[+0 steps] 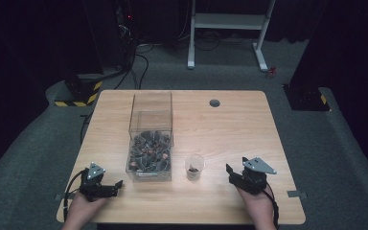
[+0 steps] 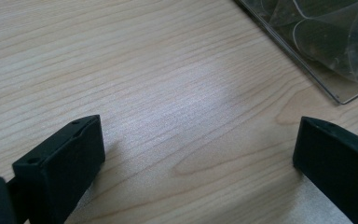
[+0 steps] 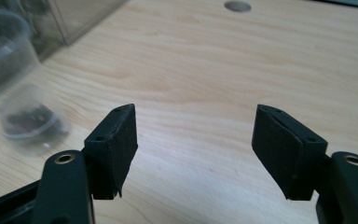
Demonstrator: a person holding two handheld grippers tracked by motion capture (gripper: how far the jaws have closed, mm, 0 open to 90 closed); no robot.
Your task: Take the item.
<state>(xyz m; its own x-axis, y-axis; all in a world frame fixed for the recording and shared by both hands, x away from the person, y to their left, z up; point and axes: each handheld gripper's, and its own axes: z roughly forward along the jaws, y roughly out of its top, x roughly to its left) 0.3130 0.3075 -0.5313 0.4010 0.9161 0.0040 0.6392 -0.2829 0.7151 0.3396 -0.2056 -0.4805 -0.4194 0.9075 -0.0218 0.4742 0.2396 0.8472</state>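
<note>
1. A light wooden table (image 1: 230, 120) is seen in a dark room on grey carpet; a white metal frame (image 1: 227, 21) stands behind it, and a round grommet (image 1: 214, 103) is set near the far edge of the table.
2. The left gripper (image 1: 117, 184) is held with its jaws spread wide; nothing is gripped between them, and bare wood is seen in the gap in the left gripper view; the box corner lies just beyond them.
3. The right gripper (image 1: 228, 168) is likewise released, its jaws set well apart with nothing held; they are pointed toward the cup.
4. One clear plastic box (image 1: 151, 139) is counted at the table's middle, its lower part filled with many small dark packets (image 1: 149, 151); one clear cup (image 1: 194, 166) stands just right of it, with a few dark pieces at its bottom.
5. Two hands are counted at the near edge; each gripper rests low at the table, the left near the box's near left corner, the right beside the cup, apart from it.
</note>
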